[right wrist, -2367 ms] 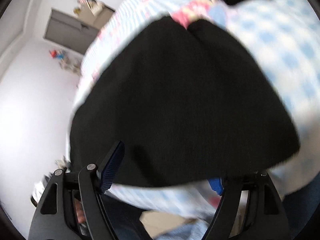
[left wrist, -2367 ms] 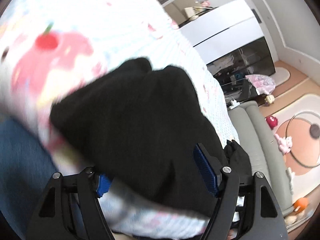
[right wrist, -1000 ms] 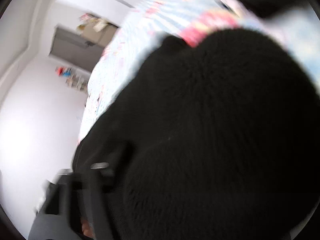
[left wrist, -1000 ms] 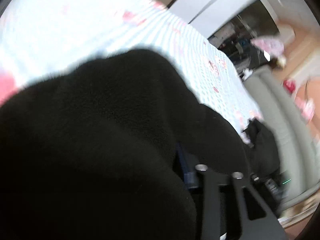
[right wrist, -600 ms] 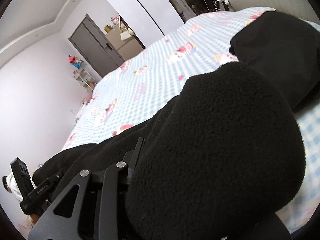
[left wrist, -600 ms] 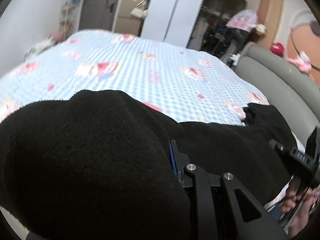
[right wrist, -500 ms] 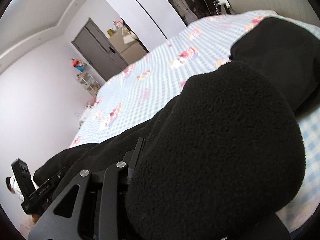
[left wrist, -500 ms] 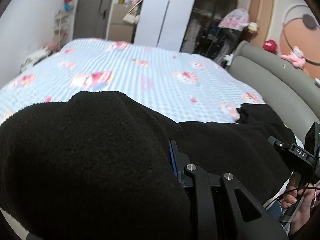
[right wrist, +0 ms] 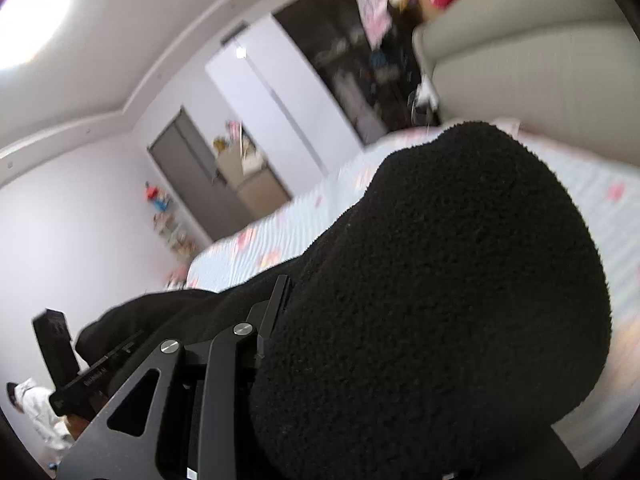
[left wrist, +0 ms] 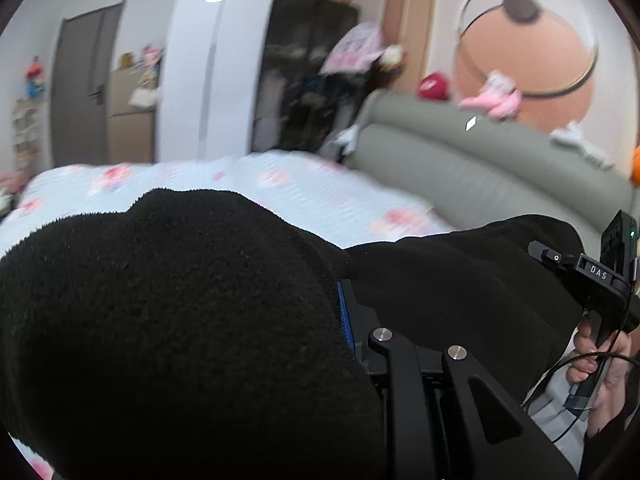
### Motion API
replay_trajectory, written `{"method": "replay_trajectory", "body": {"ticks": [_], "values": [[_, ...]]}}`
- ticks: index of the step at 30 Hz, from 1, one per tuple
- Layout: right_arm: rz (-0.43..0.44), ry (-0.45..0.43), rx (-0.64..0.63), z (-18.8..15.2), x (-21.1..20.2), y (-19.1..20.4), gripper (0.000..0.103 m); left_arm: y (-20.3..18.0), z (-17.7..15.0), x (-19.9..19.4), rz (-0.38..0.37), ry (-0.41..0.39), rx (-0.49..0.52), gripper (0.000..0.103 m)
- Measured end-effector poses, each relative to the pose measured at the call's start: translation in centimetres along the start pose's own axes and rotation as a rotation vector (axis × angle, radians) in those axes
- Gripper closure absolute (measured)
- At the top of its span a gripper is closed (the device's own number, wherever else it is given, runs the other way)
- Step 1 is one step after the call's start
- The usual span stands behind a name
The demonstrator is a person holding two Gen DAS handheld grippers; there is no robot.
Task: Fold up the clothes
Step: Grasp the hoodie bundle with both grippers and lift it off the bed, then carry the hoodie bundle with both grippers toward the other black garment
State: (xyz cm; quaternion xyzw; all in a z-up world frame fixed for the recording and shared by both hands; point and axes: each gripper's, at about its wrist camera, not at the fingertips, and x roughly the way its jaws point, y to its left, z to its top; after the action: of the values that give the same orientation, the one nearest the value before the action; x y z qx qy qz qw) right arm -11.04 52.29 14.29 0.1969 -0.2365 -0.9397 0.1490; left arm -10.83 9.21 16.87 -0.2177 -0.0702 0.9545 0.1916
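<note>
A black fleece garment [left wrist: 168, 320] bulges over the lower left of the left wrist view. My left gripper [left wrist: 330, 300] is shut on it; only its right finger with the blue pad [left wrist: 344, 316] shows. The cloth stretches right to the other gripper [left wrist: 600, 276], held by a hand [left wrist: 600, 364]. In the right wrist view the same fleece [right wrist: 460, 300] covers the right side, and my right gripper [right wrist: 298, 292] is shut on it, with one finger [right wrist: 272, 304] visible. The left tool [right wrist: 60, 348] appears at far left.
A bed with a light blue checked sheet [left wrist: 280, 192] lies below the garment. A grey padded headboard [left wrist: 480, 172] runs along the right. A white and dark wardrobe [left wrist: 224, 72] and a grey door [left wrist: 84, 80] stand behind the bed.
Both grippers went from open over the flat garment to shut on it and lifted it. Since half a second ago both cameras have tilted upward, showing more wall and less bed.
</note>
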Motion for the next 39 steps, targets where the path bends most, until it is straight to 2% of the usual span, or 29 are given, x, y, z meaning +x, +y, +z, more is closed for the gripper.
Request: {"method": "replay_trajectory", "body": {"ticks": [2,4,6,7,9,10,11,12,13,14,17,18,19,20,22,24,25,27,28,29,30,32,34,35,37,39], "values": [[-0.027,-0.059,-0.014,3.5,-1.0,-1.2,0.073,-2.0,0.6,3.7,-0.047,-0.020,-0.043,0.082],[-0.052,-0.096,0.006,5.4,-1.7,-4.4,0.071,-3.3,0.1,8.6,-0.078,0.002,-0.128,0.081],[-0.124,-0.084,0.033,6.0,-1.1,-8.6,0.066,-4.3,-2.5,14.6,-0.105,0.114,-0.223,0.081],[-0.196,-0.045,0.058,5.9,0.2,-11.4,0.063,-4.6,-4.6,17.6,-0.105,0.193,-0.253,0.081],[-0.337,0.096,0.169,4.0,3.0,-17.4,0.062,-5.0,-9.2,22.8,-0.088,0.358,-0.289,0.081],[-0.391,0.150,0.230,2.8,3.7,-20.0,0.062,-4.9,-11.4,24.6,-0.080,0.431,-0.305,0.075],[-0.419,0.159,0.286,1.7,3.5,-21.7,0.062,-4.4,-12.9,25.5,-0.095,0.461,-0.339,0.067],[-0.427,0.151,0.326,0.8,3.1,-23.0,0.063,-3.6,-13.5,25.4,-0.123,0.454,-0.386,0.065],[-0.391,0.110,0.336,0.2,1.9,-23.5,0.063,-2.8,-13.4,25.0,-0.144,0.450,-0.415,0.061],[-0.375,0.083,0.332,-0.1,1.0,-23.7,0.063,-1.9,-13.2,24.6,-0.163,0.453,-0.434,0.059],[-0.443,0.051,0.267,0.3,-1.0,-22.7,0.060,0.5,-12.3,22.3,-0.162,0.449,-0.433,0.056],[-0.466,0.027,0.258,0.5,-1.9,-22.3,0.060,1.3,-12.1,21.4,-0.132,0.446,-0.439,0.055],[-0.488,0.003,0.248,0.8,-2.7,-21.9,0.060,2.1,-12.0,20.4,-0.087,0.441,-0.450,0.044],[-0.510,-0.021,0.238,1.1,-3.6,-21.4,0.059,2.7,-11.9,19.5,-0.047,0.438,-0.471,0.038],[-0.555,-0.068,0.219,1.7,-5.4,-20.6,0.055,3.7,-11.9,17.9,0.029,0.431,-0.524,0.038],[-0.536,-0.092,0.142,3.5,-5.4,-18.6,0.050,2.4,-10.5,16.2,0.152,0.374,-0.453,0.041],[-0.510,-0.097,0.090,4.7,-5.0,-17.3,0.047,0.8,-9.4,15.5,0.226,0.320,-0.387,0.042],[-0.463,-0.067,-0.004,5.8,-3.5,-14.5,0.045,-2.6,-7.1,13.3,0.388,0.150,-0.245,0.042],[-0.441,-0.041,-0.048,6.0,-2.5,-13.0,0.043,-4.0,-6.0,12.4,0.414,0.071,-0.194,0.041],[-0.418,-0.015,-0.092,6.2,-1.6,-11.6,0.043,-5.3,-4.9,11.6,0.410,-0.003,-0.155,0.036],[-0.403,0.011,-0.128,6.3,-0.6,-10.4,0.043,-6.3,-4.0,12.0,0.326,-0.004,-0.128,0.032],[-0.407,0.062,-0.151,5.9,1.6,-9.9,0.042,-7.9,-2.8,14.4,0.060,0.088,-0.103,0.029],[-0.426,0.130,-0.156,5.4,4.2,-10.6,0.043,-9.3,-3.4,17.0,-0.095,0.176,-0.085,0.029],[-0.439,0.165,-0.152,5.1,5.4,-11.2,0.045,-9.2,-4.2,18.0,-0.118,0.217,-0.097,0.029],[-0.469,0.225,-0.128,4.2,6.9,-12.7,0.045,-8.3,-6.3,19.7,-0.117,0.298,-0.147,0.029],[-0.465,0.250,-0.095,3.4,7.5,-14.1,0.043,-7.4,-8.4,21.5,-0.116,0.379,-0.198,0.029]]}}
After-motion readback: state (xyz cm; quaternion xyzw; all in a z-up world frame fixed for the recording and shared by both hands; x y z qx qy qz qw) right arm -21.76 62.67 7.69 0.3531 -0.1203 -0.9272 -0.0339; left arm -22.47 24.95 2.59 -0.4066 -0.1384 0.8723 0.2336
